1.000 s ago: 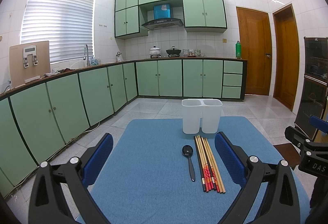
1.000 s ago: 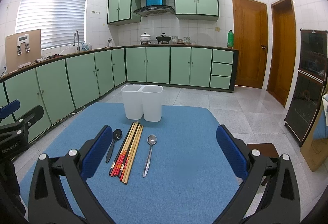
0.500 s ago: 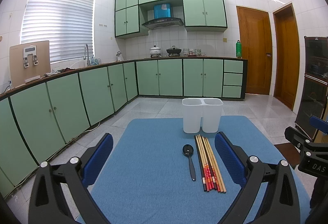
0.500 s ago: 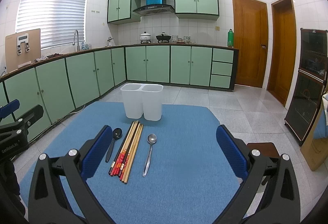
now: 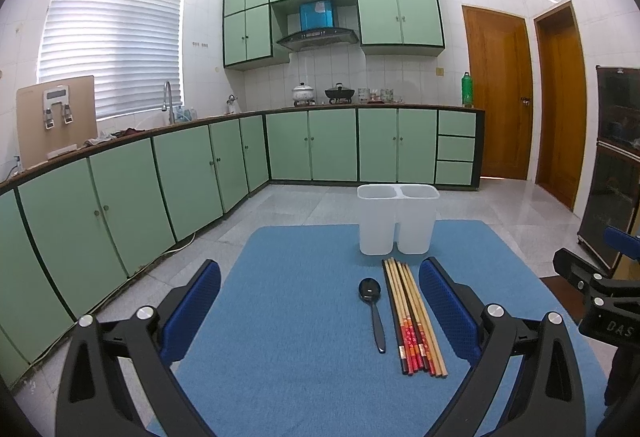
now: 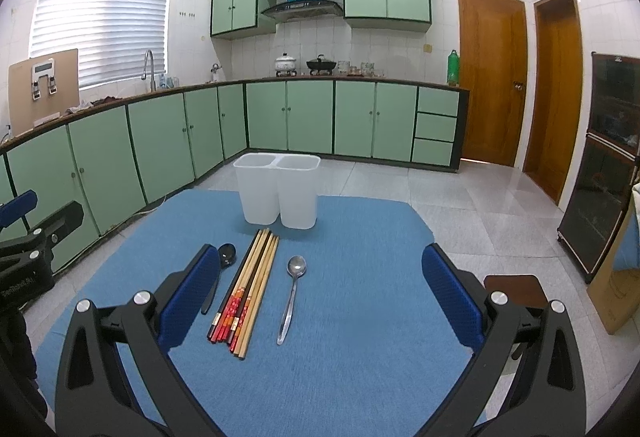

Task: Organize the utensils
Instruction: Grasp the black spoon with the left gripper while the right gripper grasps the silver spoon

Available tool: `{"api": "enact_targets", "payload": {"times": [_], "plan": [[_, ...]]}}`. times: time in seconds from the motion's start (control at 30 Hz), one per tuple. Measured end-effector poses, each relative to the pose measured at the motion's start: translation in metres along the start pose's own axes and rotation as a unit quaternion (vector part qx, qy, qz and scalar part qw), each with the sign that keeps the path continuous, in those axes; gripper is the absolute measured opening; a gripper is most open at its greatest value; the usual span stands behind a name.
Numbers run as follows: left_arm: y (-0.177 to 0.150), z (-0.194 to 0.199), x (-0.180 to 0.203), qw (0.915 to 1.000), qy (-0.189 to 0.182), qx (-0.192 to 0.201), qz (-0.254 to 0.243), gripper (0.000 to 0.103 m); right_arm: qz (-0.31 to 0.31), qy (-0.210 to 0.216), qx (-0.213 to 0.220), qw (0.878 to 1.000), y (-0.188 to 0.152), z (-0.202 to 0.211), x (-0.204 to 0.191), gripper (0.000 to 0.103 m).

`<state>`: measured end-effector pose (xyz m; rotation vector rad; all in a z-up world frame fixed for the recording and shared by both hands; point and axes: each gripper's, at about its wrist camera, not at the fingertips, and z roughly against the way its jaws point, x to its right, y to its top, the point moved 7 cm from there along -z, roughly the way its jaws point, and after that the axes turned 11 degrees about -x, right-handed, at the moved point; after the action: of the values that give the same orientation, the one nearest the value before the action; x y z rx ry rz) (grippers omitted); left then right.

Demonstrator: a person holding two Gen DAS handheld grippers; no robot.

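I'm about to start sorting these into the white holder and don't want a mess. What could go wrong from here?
1. The chopsticks lie packed side by side, so a pinch may catch only some and scatter the rest.
2. The black spoon and steel spoon lie flat on the mat, so fingers may slip off them.
3. The holder looks light and empty, so a bump from long chopsticks could tip it.

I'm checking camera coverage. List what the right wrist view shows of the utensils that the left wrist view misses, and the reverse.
Right wrist only: a metal spoon lying right of the chopsticks.
Left wrist only: the whole black spoon; on the right wrist view a jaw pad covers part of it.
Both: the chopsticks, black spoon, white holder and blue mat, with open jaws.
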<state>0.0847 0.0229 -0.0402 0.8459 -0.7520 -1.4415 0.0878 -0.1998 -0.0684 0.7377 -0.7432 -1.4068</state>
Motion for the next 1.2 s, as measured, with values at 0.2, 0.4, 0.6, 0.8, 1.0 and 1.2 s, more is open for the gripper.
{"api": "enact_targets", "payload": {"times": [0.2, 0.4, 0.6, 0.8, 1.0, 1.2], "plan": [[-0.002, -0.051, -0.002, 0.9986, 0.010, -0.051, -0.004, 0.097, 0.005, 0.002, -0.059, 0.998, -0.002, -0.052, -0.001, 0.098], [-0.005, -0.104, 0.001, 0.9940, 0.011, -0.108, -0.012, 0.097, -0.013, 0.027, -0.130, 0.991, -0.008, -0.116, -0.003, 0.098], [-0.013, -0.159, 0.003, 0.9866, 0.010, -0.162, -0.016, 0.097, -0.030, 0.057, -0.189, 0.980, -0.010, -0.173, -0.006, 0.094], [-0.021, -0.197, 0.001, 0.9810, 0.016, -0.193, -0.016, 0.097, -0.029, 0.074, -0.236, 0.968, -0.013, -0.225, -0.009, 0.078], [-0.025, -0.218, 0.002, 0.9765, 0.014, -0.214, -0.016, 0.097, -0.028, 0.083, -0.260, 0.962, -0.017, -0.242, -0.011, 0.066], [-0.023, -0.225, 0.011, 0.9748, -0.004, -0.223, -0.013, 0.097, -0.012, 0.074, -0.260, 0.963, -0.015, -0.248, -0.015, 0.042]]}}
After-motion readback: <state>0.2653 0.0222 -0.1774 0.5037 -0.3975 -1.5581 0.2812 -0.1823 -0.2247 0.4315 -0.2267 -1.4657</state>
